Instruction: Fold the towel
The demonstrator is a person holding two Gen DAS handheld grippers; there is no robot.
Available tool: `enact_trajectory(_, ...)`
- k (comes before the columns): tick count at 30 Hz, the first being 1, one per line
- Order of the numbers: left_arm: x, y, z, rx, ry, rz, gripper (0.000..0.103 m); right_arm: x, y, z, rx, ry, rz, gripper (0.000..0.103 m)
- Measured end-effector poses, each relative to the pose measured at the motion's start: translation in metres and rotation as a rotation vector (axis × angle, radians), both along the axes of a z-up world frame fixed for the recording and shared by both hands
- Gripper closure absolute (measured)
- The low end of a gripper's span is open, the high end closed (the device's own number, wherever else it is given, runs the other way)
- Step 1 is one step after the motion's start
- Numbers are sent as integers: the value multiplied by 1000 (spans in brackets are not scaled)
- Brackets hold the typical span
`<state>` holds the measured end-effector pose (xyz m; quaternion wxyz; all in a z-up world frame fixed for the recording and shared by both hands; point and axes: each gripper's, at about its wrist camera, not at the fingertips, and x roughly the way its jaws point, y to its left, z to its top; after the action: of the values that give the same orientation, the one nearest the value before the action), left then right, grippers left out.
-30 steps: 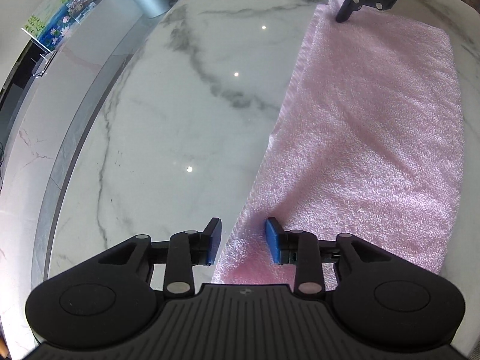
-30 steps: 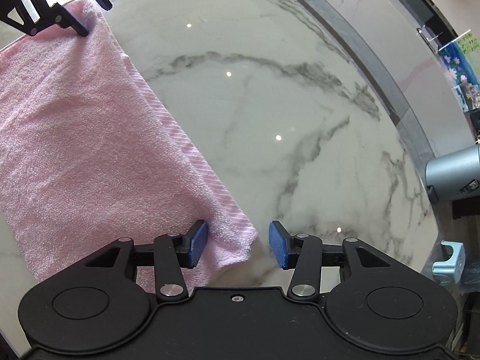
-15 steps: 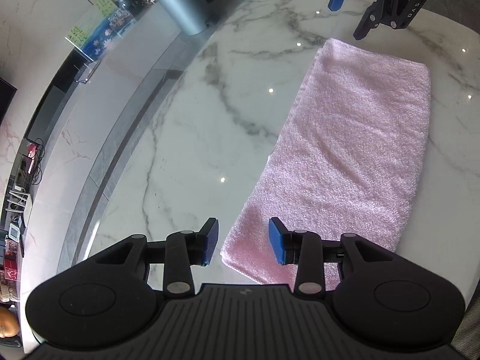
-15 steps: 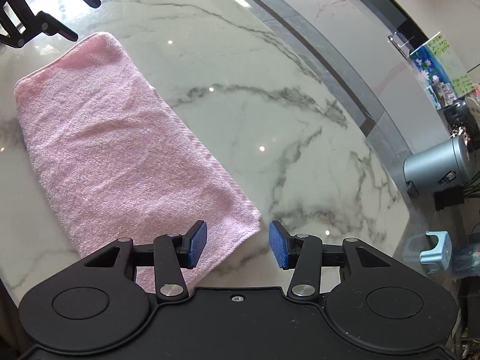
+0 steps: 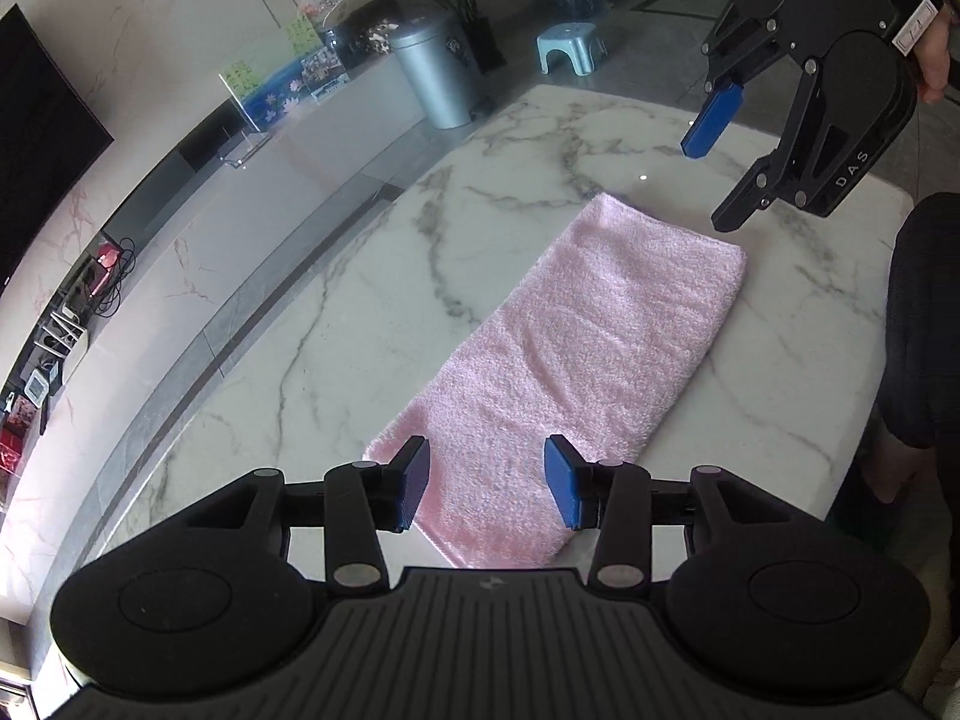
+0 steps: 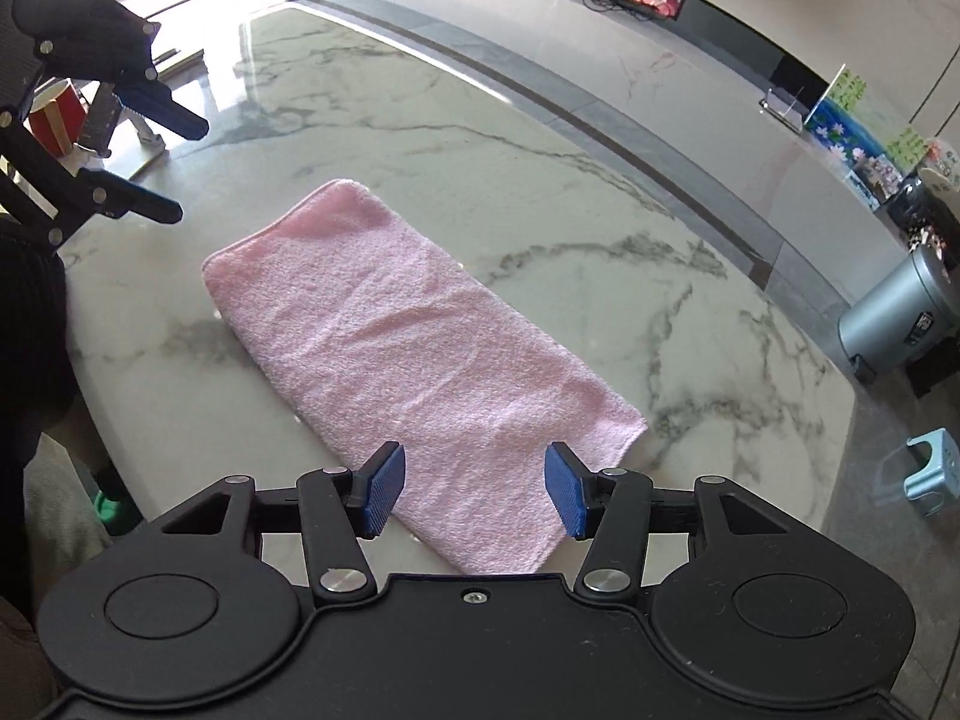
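A pink towel [image 5: 576, 360] lies flat on the white marble table [image 5: 360, 312], folded into a long narrow strip; it also shows in the right wrist view [image 6: 408, 354]. My left gripper [image 5: 487, 483] is open and empty, raised above one short end of the towel. My right gripper [image 6: 474, 489] is open and empty, raised above the opposite short end. Each gripper shows in the other's view: the right one [image 5: 717, 183] above the far end, the left one [image 6: 180, 165] above the far corner. Neither touches the towel.
The table's curved edge [image 5: 198, 396] runs along the left. Beyond it stand a grey bin [image 5: 435, 75] and a light blue stool [image 5: 570, 45]. The bin [image 6: 900, 312] and stool [image 6: 933, 471] also show on the right. A person's dark clothing [image 5: 930, 324] is at the table's near side.
Both grippers have let go of the towel's ends and risen well above the table, staying open. The towel lies still in its folded strip.
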<state>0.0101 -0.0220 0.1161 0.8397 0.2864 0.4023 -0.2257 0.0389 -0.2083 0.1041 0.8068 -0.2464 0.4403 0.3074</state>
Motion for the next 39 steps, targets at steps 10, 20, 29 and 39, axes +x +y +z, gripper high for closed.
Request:
enact_trajectory(10,-44,33,-23,-221,-11,294,42,-64,9,-20,226,-49,-156,32)
enact_trajectory(20,-53,33,-73,-239,-35,418,23,-88,10,-76,376,-116,-409,1)
enact_trajectory(29,-51,32,-115,-215,-30,461,0,-89,12,-125,362,-158,-579,1)
enact_trajectory(39,-48,39,-132,-260,-84,549,0,-80,13,-147,362,-200,-689,1)
